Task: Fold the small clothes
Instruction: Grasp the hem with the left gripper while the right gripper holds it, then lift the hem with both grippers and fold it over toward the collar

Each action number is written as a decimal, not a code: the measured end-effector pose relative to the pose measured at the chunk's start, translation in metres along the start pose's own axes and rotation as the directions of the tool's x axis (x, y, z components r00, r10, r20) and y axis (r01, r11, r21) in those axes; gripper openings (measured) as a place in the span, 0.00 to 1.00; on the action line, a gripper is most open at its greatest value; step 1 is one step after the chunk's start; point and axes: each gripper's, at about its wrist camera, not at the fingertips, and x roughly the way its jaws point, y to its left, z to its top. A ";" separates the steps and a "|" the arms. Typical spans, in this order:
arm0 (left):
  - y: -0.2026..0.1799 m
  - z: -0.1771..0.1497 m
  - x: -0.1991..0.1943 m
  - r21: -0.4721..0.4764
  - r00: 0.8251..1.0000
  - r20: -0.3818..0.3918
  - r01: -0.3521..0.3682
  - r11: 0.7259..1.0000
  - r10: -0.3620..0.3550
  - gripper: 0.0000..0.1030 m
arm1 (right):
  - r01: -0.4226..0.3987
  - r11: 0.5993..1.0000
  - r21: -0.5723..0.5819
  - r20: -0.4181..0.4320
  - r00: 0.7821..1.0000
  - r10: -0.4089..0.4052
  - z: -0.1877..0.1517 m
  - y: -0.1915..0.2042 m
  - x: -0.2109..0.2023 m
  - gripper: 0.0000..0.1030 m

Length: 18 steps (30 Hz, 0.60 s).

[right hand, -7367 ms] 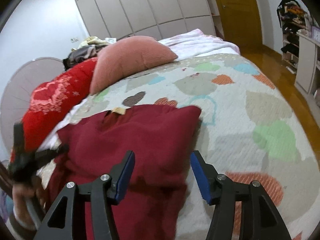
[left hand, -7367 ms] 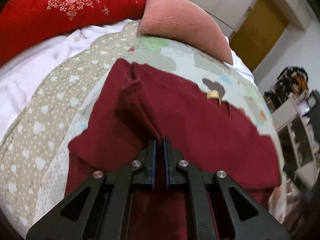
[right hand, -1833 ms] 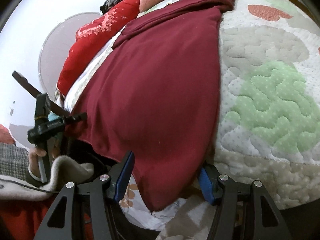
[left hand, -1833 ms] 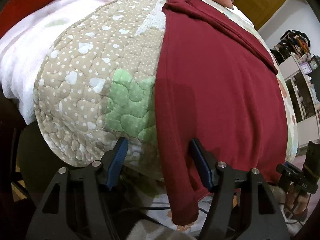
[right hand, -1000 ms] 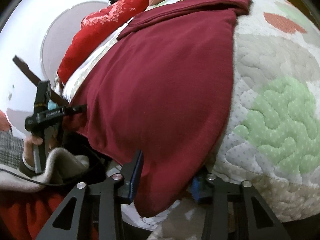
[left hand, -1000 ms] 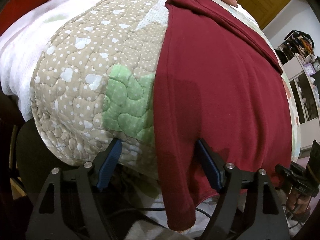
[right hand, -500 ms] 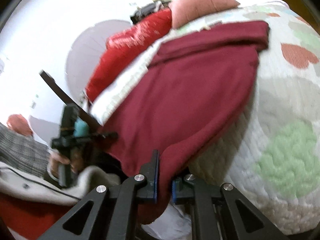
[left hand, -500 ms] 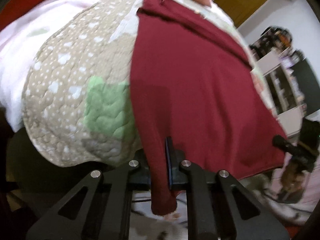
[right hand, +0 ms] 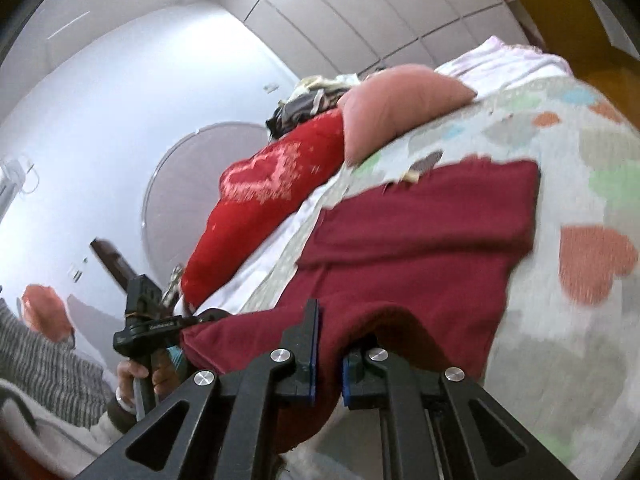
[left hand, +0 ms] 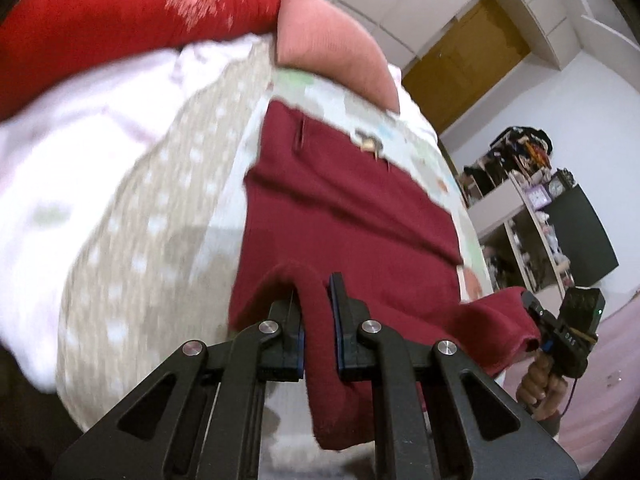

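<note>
A dark red garment [left hand: 352,216] lies spread on the quilted bed, its far part folded flat with a small tan tag [left hand: 370,144] at the collar. My left gripper [left hand: 318,320] is shut on the garment's near left hem corner and holds it lifted above the bed edge. My right gripper [right hand: 328,356] is shut on the near right hem corner of the garment [right hand: 420,240], also lifted. Each gripper shows in the other's view: the right gripper at the right of the left wrist view [left hand: 560,336], the left gripper at the left of the right wrist view [right hand: 152,324].
A heart-patterned quilt [right hand: 592,264] covers the bed. A pink cushion [left hand: 332,48] and a red blanket [left hand: 120,20] lie at the head, with white bedding [left hand: 80,128] beside them. Shelves [left hand: 532,208] and a wooden door [left hand: 468,56] stand beyond the bed.
Both grippers closed on the hem corners hanging over the bed edge about half a second ago. They have since lifted the hem up and forward over the garment.
</note>
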 end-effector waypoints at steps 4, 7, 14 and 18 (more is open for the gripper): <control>-0.007 0.042 0.025 0.012 0.999 0.045 -0.011 1.000 0.010 0.09 | 0.044 0.999 0.018 0.048 0.998 -0.045 0.033 -0.018 0.012 0.07; -0.015 0.070 0.049 0.017 0.998 0.062 -0.019 1.000 0.018 0.09 | 0.091 0.996 0.021 0.062 0.994 -0.092 0.056 -0.031 0.023 0.07; -0.024 0.121 0.103 0.034 0.996 0.060 -0.064 0.997 0.062 0.09 | 0.145 0.987 0.067 0.070 0.986 -0.150 0.095 -0.065 0.045 0.07; -0.021 0.145 0.132 0.025 0.994 0.041 -0.099 0.995 0.098 0.09 | 0.175 0.979 0.100 0.053 0.982 -0.181 0.115 -0.086 0.064 0.07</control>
